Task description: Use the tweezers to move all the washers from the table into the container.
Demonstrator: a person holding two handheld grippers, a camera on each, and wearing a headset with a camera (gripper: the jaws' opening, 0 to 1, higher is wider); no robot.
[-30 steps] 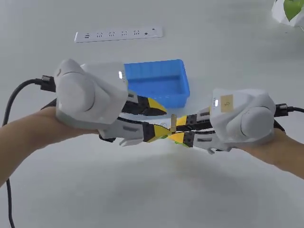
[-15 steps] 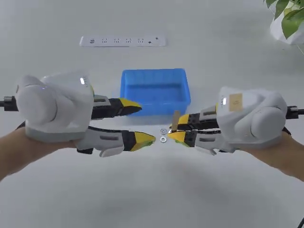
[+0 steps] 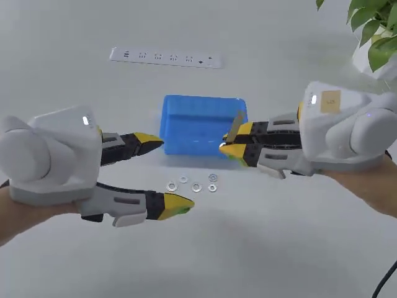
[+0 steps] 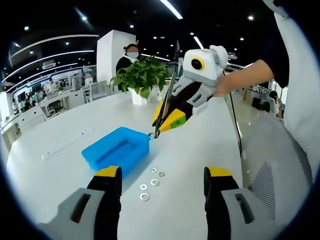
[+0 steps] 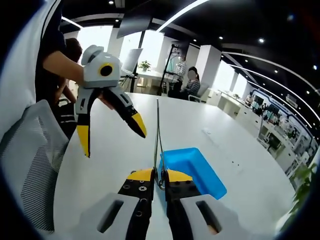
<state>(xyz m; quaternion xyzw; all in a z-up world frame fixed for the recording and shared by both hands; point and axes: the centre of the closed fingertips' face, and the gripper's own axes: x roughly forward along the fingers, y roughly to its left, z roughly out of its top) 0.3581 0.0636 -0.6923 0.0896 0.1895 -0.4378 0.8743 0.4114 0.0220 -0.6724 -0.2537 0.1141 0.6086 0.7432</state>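
Several small metal washers (image 3: 196,187) lie on the white table just in front of the blue container (image 3: 201,118); they also show in the left gripper view (image 4: 155,182). My right gripper (image 3: 224,146) is shut on thin tweezers (image 3: 235,126) and hovers over the container's front right corner. From the left gripper view, the tweezers (image 4: 165,100) point down at the container (image 4: 117,150) rim, and a small washer seems pinched at their tip. My left gripper (image 3: 177,174) is open and holds nothing, left of the washers.
A white power strip (image 3: 164,58) lies behind the container. A potted plant (image 3: 372,31) stands at the far right corner. In the right gripper view the left gripper (image 5: 114,141) hangs open left of the tweezers (image 5: 157,135), with the container (image 5: 192,167) at the right.
The two grippers, close together a second ago, have drawn apart. My left gripper pulled back left. My right gripper rose with the tweezers toward the container, uncovering the washers.
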